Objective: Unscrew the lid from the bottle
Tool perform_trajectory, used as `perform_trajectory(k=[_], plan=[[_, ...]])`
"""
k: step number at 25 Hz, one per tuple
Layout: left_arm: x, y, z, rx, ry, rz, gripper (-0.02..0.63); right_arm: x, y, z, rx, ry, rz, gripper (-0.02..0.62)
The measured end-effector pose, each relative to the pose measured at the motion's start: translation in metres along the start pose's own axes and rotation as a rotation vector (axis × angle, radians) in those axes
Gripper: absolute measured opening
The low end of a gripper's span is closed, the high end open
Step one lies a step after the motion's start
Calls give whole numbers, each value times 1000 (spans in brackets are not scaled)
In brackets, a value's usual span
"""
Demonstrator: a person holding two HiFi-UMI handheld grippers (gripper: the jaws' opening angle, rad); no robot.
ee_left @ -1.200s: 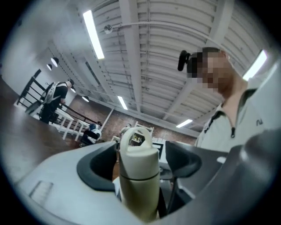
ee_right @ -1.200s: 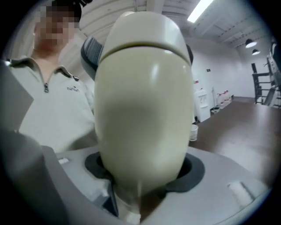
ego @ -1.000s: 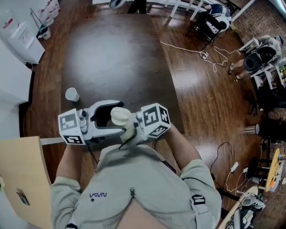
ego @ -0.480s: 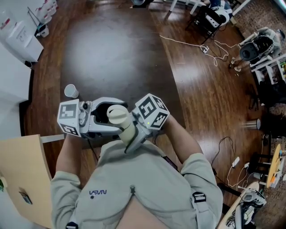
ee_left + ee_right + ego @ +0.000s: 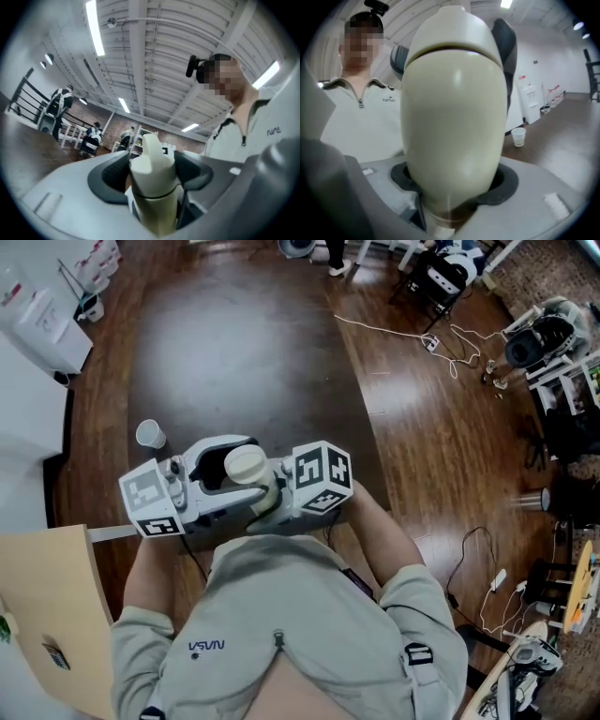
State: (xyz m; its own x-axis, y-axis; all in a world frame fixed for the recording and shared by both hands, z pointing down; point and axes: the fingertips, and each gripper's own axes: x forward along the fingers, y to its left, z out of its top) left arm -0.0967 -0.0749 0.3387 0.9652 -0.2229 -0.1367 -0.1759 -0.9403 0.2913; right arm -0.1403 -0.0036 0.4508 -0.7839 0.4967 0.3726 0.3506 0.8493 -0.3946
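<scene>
A cream bottle [image 5: 454, 122] is held in front of the person's chest, with my right gripper [image 5: 452, 187] shut on its body. Its cream lid [image 5: 246, 465] points up between the dark pads [image 5: 110, 173] of my left gripper [image 5: 152, 173]. Those jaws have just been opening a little, and the pads still lie against both sides of the lid [image 5: 152, 157]. In the head view the left gripper [image 5: 225, 470] comes in from the left. The right gripper [image 5: 272, 502] comes from the right, its marker cube beside the bottle.
A dark brown table [image 5: 244, 352] stretches ahead, with a small white paper cup [image 5: 150, 435] near its left edge. A light wooden board [image 5: 47, 615] stands at lower left. Cables and chairs lie on the floor at right.
The right gripper's cube has swung back from a tilt, and the bottle stands more upright. The left gripper has shifted slightly, still around the lid.
</scene>
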Motion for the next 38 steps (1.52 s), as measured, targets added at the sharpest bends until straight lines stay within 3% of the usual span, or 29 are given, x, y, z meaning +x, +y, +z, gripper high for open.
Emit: perform_trajectory(k=[4, 7, 11, 15, 19, 22, 26, 32, 38], plan=[[-4, 21, -2, 94, 29, 236, 308, -3, -50, -3, -26, 12, -342, 299], [-3, 27, -4, 166, 50, 365, 307, -10, -72, -3, -46, 11, -544, 299], [-5, 33, -7, 220, 63, 492, 307, -18, -88, -4, -48, 13, -715, 299], [-9, 41, -13, 199, 46, 610, 307, -30, -102, -10, -57, 65, -879, 299], [-11, 47, -17, 165, 29, 661, 307, -33, -108, -14, -44, 83, -932, 299], [-8, 44, -17, 163, 31, 621, 308, -31, -104, -14, -42, 71, -891, 299], [-4, 31, -9, 143, 11, 481, 308, -20, -87, -9, -76, 44, -745, 299], [-8, 0, 0, 22, -45, 168, 353, 0, -40, -1, -81, -39, -377, 299], [-8, -28, 3, 78, 38, -58, 356, 5, 20, 9, -101, -37, -16, 299]])
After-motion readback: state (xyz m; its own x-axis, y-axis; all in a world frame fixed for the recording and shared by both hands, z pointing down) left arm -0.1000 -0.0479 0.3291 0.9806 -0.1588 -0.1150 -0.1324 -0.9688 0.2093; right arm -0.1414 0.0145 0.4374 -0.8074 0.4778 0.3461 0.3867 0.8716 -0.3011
